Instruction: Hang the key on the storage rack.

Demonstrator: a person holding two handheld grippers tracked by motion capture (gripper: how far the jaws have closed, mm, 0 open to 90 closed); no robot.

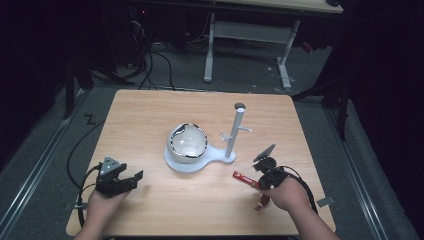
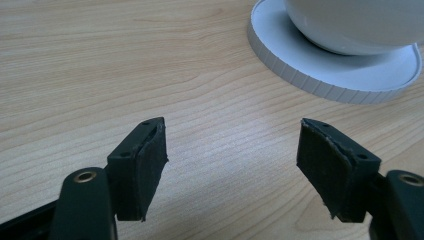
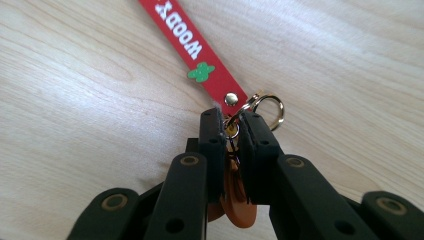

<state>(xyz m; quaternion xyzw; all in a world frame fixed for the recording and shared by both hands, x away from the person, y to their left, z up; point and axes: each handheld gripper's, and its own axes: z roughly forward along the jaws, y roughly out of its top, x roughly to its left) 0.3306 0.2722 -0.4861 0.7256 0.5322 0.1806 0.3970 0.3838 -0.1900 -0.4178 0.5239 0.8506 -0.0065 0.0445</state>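
A pale wood-grain bench (image 1: pixel 150 120) is set on grey carpet in a dark room. The right tool (image 3: pixel 230 127) is clamped on the keychain (image 3: pixel 200 60) (red strap, ring, orange tag partly hidden between the jaws) lying near the bench's front right. The left tool (image 2: pixel 232 155) is held open, with nothing between its jaws. The stand (image 1: pixel 231 131) base is cropped in the left gripper view.

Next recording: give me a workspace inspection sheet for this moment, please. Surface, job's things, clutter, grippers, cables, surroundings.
Surface: wooden table, bare wood, clean.
Job's things: red key strap with key ring lying flat near the right gripper; white stand with pegs upright at centre.
Clutter: white bowl on the stand's round base.
Grippers: right gripper shut on the key ring end; left gripper open, nothing between its fingers.
Cables: black cable trails off the left edge.
Surroundings: dark room, another table behind, cables on floor.
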